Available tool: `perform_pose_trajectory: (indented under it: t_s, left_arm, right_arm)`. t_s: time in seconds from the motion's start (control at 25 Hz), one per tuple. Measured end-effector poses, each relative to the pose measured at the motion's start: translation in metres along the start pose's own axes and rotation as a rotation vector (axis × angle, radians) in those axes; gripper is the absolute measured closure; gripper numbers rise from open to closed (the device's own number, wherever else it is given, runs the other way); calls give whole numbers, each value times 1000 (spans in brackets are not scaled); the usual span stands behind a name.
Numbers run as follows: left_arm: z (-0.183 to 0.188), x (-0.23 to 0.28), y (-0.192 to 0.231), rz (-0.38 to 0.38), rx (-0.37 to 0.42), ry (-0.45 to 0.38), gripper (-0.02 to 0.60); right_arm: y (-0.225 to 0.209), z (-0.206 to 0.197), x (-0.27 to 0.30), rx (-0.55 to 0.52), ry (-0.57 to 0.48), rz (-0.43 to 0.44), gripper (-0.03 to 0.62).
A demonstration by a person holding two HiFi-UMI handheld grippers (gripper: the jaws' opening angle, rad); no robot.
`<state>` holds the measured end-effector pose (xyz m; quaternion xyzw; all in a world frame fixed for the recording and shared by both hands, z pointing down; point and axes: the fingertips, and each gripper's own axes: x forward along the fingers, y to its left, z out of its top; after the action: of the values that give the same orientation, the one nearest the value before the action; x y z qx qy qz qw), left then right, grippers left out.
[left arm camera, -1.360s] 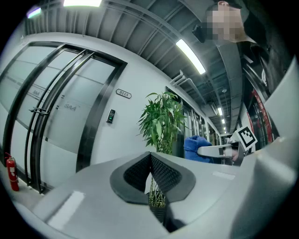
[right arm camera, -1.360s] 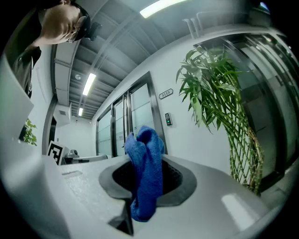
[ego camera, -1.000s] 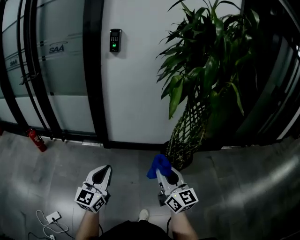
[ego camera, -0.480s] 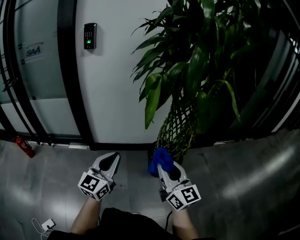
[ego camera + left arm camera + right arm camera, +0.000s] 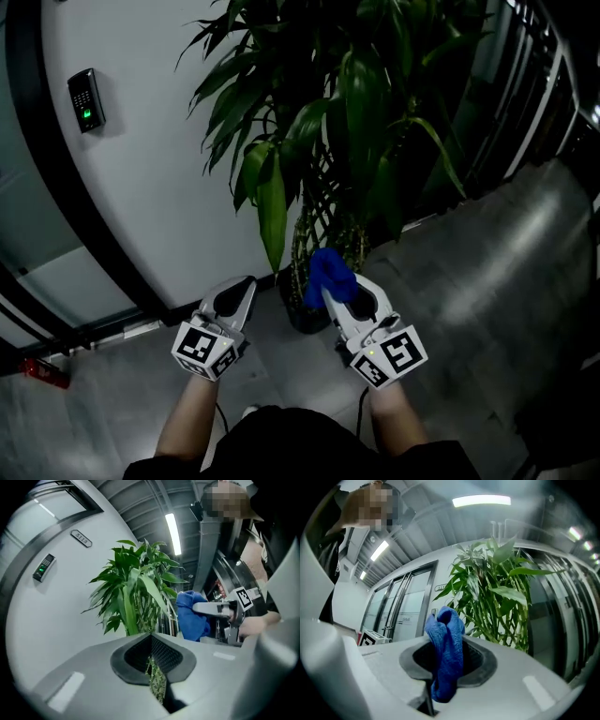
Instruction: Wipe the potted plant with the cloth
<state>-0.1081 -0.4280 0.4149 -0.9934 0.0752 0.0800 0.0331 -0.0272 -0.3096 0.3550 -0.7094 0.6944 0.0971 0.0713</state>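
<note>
pinching the blue cloth (image 5: 446,653) tight between its jaws, our right gripper (image 5: 334,291) points toward twelve o'clock at the potted plant (image 5: 323,122). in the right gripper view the cloth bunches up above the pads and hangs a little below them, with the plant's long green leaves rising behind it at one o'clock. in the head view the cloth sits in front of the plant's woven stems (image 5: 314,239), just above the dark pot (image 5: 300,317) on the grey floor (image 5: 469,281); we cannot tell whether it touches a leaf. our left gripper (image 5: 242,289) is at nine o'clock of the right one, near it but apart, its jaws pressed together bar a thin slit, holding nothing. through that slit the left gripper view shows the woven stems, with the right gripper and cloth off at three o'clock. a keypad reader (image 5: 85,98) with a green light hangs on the white wall (image 5: 159,187) at ten o'clock of the plant.
</note>
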Motion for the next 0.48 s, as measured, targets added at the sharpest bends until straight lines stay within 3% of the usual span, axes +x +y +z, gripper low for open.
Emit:
perform_pose_trajectory:
  t_s: [0.16,0.36,0.48]
  left_arm:
    - [0,39,10,-178,73,38,575]
    - [29,79,4,-350,185,27,575]
    - [41,104,12,-379,116,8,575]
  right_arm:
    - [-6,23,19,-84,-12,-81,503]
    - [4,86,45,-303,-61,-140,503]
    - [18,123,58,-467,-74,-148,503]
